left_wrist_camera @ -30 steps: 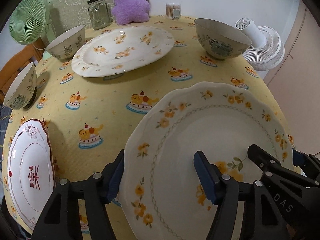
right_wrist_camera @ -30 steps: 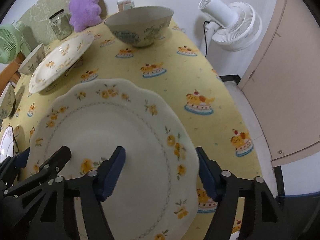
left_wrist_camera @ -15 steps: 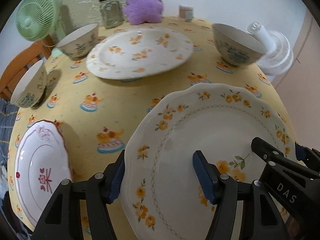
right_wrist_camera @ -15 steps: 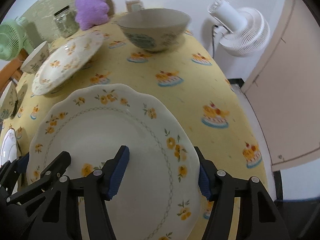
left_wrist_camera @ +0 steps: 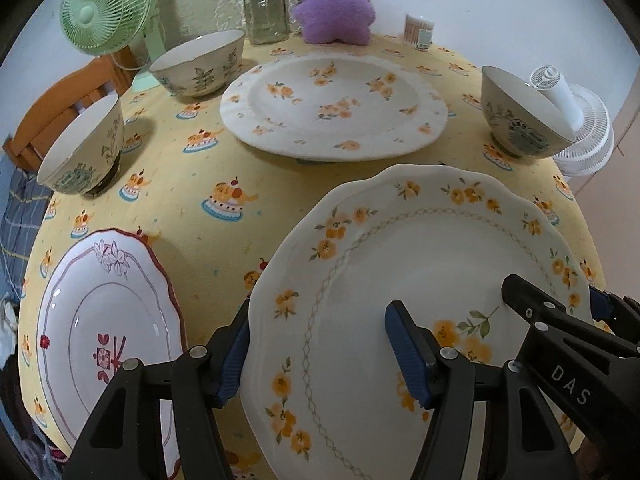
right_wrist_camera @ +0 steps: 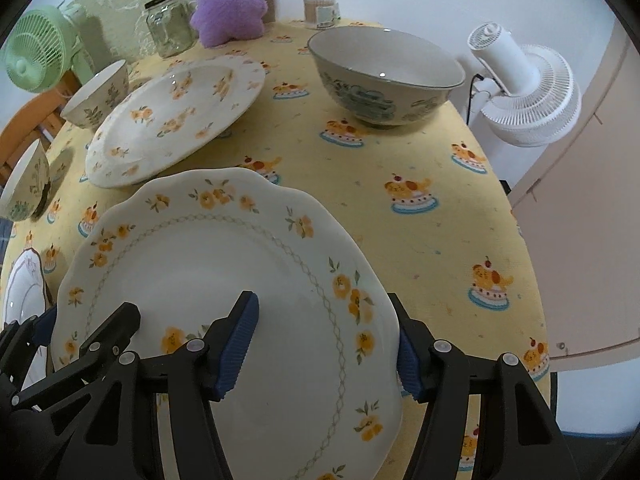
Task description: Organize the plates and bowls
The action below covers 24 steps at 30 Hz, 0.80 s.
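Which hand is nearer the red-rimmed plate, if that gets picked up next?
Left. The red-rimmed plate lies right beside the left gripper, though its jaws hold the scalloped plate.

At twelve o'clock on my bench stand a glass jar [left_wrist_camera: 265,12] and purple plush [left_wrist_camera: 335,0]; green fan [left_wrist_camera: 105,4] at ten.

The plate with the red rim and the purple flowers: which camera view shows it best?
The left wrist view. There the red-rimmed plate lies at the lower left with most of its face visible, though the left gripper hides part. The right wrist view shows only a sliver at the left edge, behind the scalloped plate.
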### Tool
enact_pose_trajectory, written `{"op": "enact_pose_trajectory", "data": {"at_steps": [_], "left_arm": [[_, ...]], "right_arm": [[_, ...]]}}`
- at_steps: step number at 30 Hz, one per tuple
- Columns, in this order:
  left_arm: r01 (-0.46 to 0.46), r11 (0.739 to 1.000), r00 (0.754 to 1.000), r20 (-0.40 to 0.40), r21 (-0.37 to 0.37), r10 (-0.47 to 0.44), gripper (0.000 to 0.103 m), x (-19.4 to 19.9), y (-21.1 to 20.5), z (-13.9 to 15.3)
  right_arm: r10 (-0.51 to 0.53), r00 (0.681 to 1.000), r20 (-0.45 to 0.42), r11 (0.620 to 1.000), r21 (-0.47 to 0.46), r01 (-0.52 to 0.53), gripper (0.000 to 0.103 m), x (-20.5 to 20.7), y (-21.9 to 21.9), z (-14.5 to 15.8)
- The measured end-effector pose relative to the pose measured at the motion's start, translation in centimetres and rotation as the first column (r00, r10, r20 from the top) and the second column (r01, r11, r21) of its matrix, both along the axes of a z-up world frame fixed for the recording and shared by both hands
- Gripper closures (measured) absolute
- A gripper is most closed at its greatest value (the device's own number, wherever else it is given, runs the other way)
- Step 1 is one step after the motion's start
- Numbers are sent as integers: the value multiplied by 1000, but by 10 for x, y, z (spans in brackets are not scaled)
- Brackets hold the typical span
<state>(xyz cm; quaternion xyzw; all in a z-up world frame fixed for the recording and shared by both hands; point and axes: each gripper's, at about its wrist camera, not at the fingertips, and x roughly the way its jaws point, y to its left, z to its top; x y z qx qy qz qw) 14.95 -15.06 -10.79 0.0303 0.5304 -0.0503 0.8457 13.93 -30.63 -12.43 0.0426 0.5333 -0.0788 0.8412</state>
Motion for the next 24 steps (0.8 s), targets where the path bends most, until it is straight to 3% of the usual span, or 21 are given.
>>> {"op": "enact_pose_trajectory", "data": {"at_steps": [12,18,24], "left_arm": [[-45,999,999,-12,-11,45,37,-3,2,-3],[-52,998,999,-9,-31,51,31,-7,3,-1],[-39,999,999,26,-13,40,23,-12,3,10]], "right_arm": [[38,999,-16,999,14,-37,37,4,-1,-6],[77,997,8,997,-28,-77,35,0,4,1],[68,998,14,998,-3,-68,35,-7,1,7]]}}
